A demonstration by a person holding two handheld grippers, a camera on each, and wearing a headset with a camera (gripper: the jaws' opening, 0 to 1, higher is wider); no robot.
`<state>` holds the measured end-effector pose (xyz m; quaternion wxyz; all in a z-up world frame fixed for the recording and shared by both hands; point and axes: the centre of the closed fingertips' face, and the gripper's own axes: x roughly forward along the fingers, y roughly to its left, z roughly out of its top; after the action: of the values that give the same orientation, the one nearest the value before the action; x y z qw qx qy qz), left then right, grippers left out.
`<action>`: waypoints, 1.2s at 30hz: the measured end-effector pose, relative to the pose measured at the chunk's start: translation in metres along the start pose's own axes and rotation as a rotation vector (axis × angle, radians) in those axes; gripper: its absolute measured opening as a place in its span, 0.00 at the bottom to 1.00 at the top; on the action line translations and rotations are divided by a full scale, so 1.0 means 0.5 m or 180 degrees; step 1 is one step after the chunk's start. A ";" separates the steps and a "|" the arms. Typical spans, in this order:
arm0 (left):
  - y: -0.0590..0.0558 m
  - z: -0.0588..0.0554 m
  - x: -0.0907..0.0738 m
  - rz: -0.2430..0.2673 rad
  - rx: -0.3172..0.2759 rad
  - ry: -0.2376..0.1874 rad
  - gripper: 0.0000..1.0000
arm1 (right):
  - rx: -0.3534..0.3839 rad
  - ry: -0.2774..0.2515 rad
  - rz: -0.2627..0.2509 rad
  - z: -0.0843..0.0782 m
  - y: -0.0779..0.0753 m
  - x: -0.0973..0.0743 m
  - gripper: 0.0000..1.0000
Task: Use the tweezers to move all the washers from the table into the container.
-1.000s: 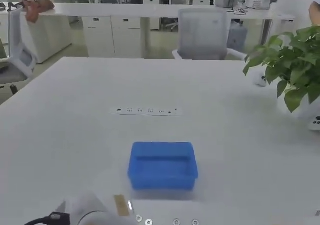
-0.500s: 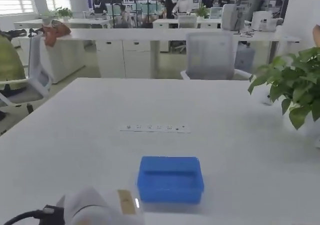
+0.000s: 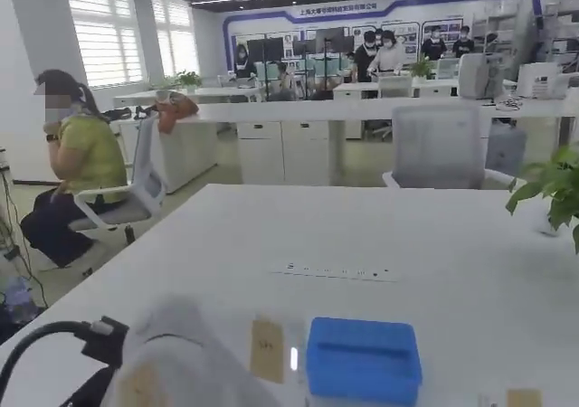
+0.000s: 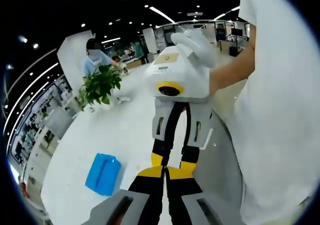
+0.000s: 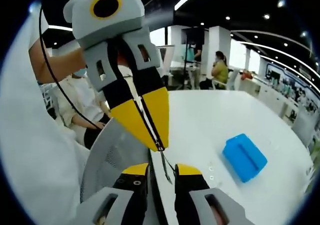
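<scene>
While your two grippers sit tip to tip above the near edge of the table (image 3: 407, 235), the left gripper (image 4: 166, 171) has its yellow-tipped jaws pinched together on the tweezers (image 5: 165, 165). In the right gripper view that pinch sits at the top of the tweezers, and the thin dark legs hang down from it.

The right gripper (image 5: 162, 171) has its jaws parted by a moderate gap. The tweezers' lower end sits inside that gap, and I can't see either pad touching it. In the left gripper view the same jaws come down from above, spread, onto your closed pair.

The blue container (image 3: 362, 380) sits flat on the table, open side up, in front of you and just short of the power strip (image 3: 335, 269). In the right gripper view (image 5: 234, 166) what shows of its inside is plain blue. The head view is too low to see its floor. In the left gripper view (image 4: 100, 187) it lies well off to the side of both grippers.

Washers (image 5: 211, 177): a few small rings on the bare tabletop, near the container's side and between it and the grippers. They are too small to count reliably.

A blurred gripper (image 3: 172, 366) with a black cable sits low left in the head view; I can't tell which side it is. A potted plant (image 3: 552, 185) stands at the table's far right.
</scene>
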<state>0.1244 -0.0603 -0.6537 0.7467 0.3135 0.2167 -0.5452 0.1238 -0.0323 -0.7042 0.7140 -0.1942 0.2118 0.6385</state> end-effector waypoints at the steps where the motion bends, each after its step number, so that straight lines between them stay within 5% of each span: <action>1: -0.003 0.002 -0.002 -0.0008 0.0017 0.0003 0.00 | -0.0025 -0.0017 0.0039 0.007 0.009 -0.001 0.17; 10: -0.019 0.013 -0.013 -0.0133 0.0027 -0.0102 0.00 | -0.0064 -0.0029 0.0043 0.028 0.014 0.006 0.04; 15: -0.004 0.007 -0.014 0.0038 -0.0032 -0.0219 0.00 | 0.0006 -0.0049 0.0063 0.033 0.003 0.015 0.04; 19: 0.018 0.007 -0.012 0.0257 -0.0204 -0.0462 0.00 | -0.0109 -0.0007 -0.0009 0.035 -0.014 0.019 0.03; 26: 0.068 -0.001 -0.012 0.0620 -0.0910 -0.0892 0.03 | -0.0096 0.0073 -0.0001 0.035 -0.057 0.033 0.02; 29: 0.086 -0.032 -0.011 0.0764 -0.1452 -0.0971 0.15 | -0.0007 0.0052 0.0007 0.034 -0.075 0.041 0.01; 34: 0.103 -0.087 -0.023 0.1144 -0.1851 -0.1069 0.25 | 0.0163 -0.0030 -0.0186 0.031 -0.120 0.058 0.01; 36: 0.095 -0.111 -0.020 0.1142 -0.2081 -0.1103 0.41 | 0.0203 -0.0038 -0.0250 0.031 -0.134 0.063 0.01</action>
<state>0.1672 -0.0043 -0.6754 0.9157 -0.0039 0.1913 -0.3535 0.1943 -0.0051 -0.7081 0.7456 -0.1757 0.2201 0.6040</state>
